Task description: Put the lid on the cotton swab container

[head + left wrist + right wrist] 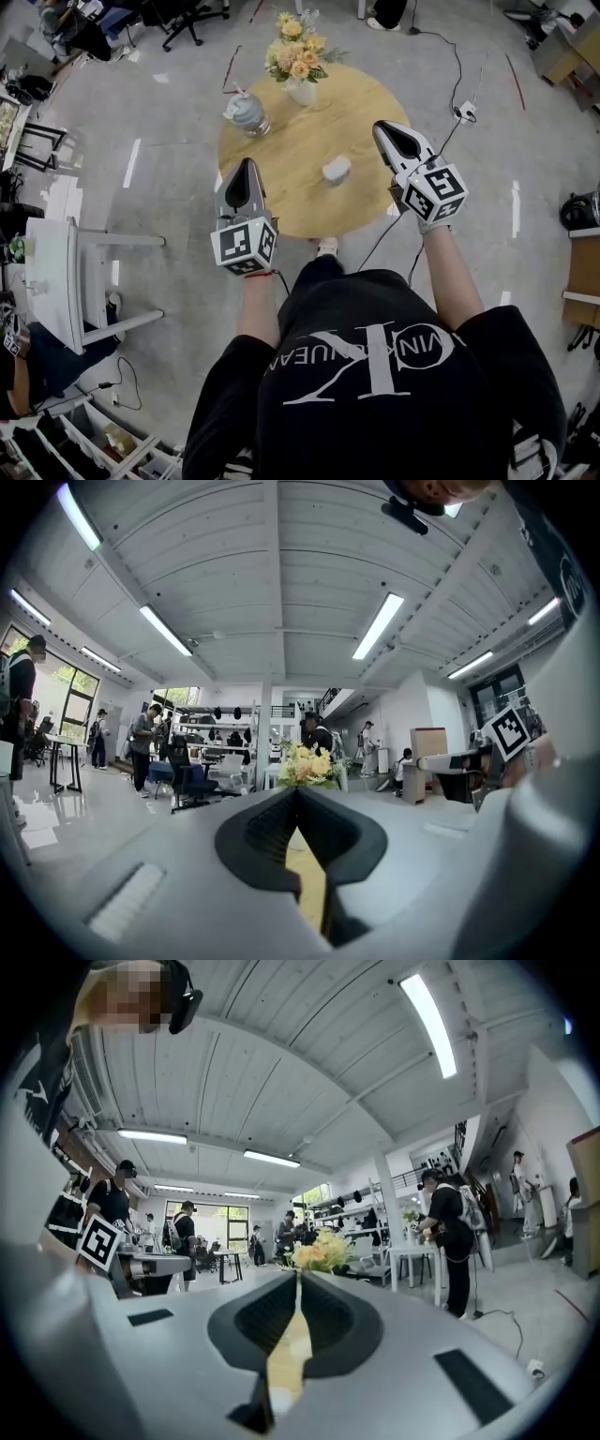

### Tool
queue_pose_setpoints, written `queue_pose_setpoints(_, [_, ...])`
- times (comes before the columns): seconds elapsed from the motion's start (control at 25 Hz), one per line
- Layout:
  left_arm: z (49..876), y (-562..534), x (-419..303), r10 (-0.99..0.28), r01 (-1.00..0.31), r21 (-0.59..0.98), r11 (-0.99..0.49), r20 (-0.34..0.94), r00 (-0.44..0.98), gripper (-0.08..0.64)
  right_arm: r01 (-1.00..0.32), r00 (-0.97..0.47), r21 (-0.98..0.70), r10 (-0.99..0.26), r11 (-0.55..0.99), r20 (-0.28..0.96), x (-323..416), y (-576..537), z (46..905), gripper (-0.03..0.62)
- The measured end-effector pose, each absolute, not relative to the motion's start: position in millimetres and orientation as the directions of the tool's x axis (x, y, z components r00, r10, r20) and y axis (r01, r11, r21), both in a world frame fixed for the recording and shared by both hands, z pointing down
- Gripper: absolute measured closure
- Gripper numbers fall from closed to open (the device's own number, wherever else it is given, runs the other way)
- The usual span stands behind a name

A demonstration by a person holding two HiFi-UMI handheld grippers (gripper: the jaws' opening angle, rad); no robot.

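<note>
**Grippers level, both closed and empty**

Forearms stretch forward. The left grey hand-held gripper [246, 167] hovers at the near edge of the round wooden table [281, 173], jaws together on nothing. The right grey hand-held gripper [382, 127] is pinched closed too, over the table's right edge. Between them, mid-table, sits the small white cotton swab container [336, 170], its lid too small to make out.

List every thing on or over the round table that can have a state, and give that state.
left gripper: shut, empty.
right gripper: shut, empty.
small white object: resting on the table, clear of both grippers; lid on or off too small to tell.
clear jar: upright.
flower vase: upright, holding flowers.
</note>
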State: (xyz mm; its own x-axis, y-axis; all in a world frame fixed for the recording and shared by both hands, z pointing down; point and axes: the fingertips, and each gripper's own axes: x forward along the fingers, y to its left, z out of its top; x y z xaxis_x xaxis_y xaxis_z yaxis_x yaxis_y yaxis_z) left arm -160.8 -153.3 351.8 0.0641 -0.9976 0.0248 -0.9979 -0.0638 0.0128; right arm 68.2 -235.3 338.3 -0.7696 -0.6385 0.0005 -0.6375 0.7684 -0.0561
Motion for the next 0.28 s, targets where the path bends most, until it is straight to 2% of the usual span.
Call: queue_pose_setpoints(0.28, [349.8, -153.1, -162.4, -0.998, -0.998, 0.044, -0.054, 0.014, 0.055, 0.549, -0.639, -0.768, -0.057, -0.640, 0.767, -0.004, 69.7, -235.5, 338.4, 0.566])
